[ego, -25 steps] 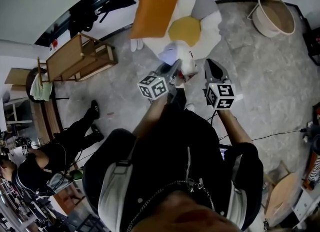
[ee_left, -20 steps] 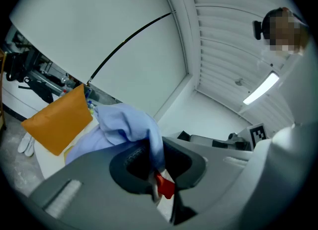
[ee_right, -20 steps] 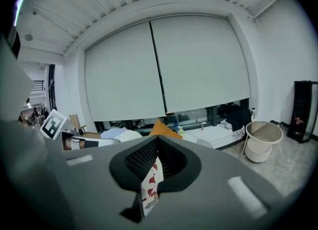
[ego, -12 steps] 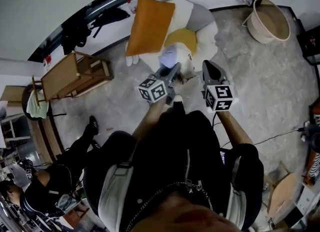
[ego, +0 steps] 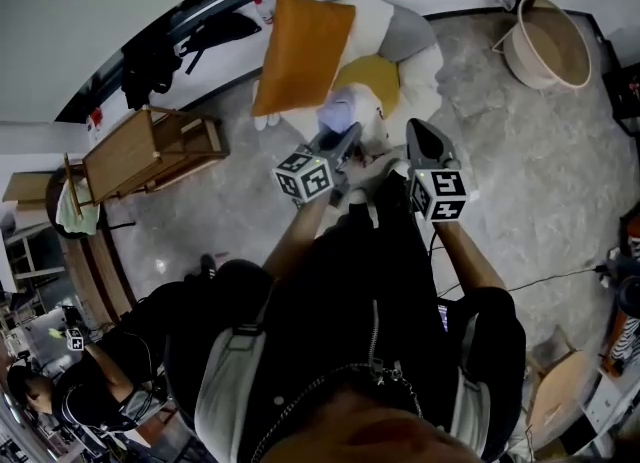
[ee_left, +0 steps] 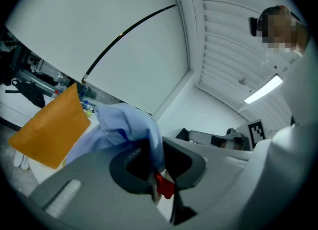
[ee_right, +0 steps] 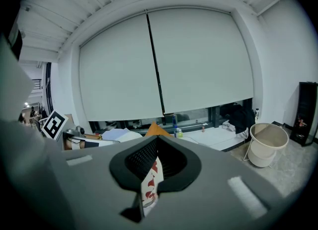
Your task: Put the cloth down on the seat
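Our left gripper (ee_left: 149, 162) is clenched on the pale blue cloth (ee_left: 124, 124), which bunches just past its tips. Our right gripper (ee_right: 151, 162) sits beside it, closed on nothing. We judge the cloth is still to be delivered: next we lower it onto the egg-shaped seat (ego: 372, 76) just ahead, then let go. An orange cushion (ego: 300, 51) leans beyond the left gripper. A basket (ego: 550, 41) stands well off to the right on the grey floor (ego: 530, 161).

Cool, even indoor light, heavy fisheye.
I see the long white ceiling lamp (ee_left: 263, 89) glaring; corners go black.
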The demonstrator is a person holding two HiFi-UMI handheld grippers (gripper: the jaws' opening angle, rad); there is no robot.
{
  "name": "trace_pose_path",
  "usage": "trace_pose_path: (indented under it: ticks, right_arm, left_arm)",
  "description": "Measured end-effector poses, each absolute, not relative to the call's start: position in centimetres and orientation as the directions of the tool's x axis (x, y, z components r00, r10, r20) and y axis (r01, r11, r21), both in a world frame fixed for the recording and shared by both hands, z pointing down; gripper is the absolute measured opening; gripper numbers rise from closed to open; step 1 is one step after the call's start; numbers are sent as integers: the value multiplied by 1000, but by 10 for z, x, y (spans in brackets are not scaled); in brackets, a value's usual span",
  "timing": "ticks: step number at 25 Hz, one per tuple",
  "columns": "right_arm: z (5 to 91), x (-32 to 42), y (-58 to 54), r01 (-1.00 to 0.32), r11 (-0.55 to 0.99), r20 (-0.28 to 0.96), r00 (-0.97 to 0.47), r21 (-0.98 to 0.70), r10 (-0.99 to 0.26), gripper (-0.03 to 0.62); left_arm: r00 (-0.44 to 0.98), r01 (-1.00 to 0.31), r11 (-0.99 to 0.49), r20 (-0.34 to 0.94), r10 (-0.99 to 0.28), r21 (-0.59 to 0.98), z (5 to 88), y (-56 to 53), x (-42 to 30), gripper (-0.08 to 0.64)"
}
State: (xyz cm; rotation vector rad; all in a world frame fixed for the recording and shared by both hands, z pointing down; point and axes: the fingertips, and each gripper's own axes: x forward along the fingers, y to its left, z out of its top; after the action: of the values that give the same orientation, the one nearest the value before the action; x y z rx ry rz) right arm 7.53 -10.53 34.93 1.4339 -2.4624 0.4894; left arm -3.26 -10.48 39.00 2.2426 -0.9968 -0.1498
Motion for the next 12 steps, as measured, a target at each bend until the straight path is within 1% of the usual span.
trace_pose_path:
  ticks: [12]
  right_arm:
    - [359,83,-223,-795,572,374,-602,-202,-706,-6]
  left_arm:
    - [639,-673,-430,180,-748,602,397,-201,-17,51]
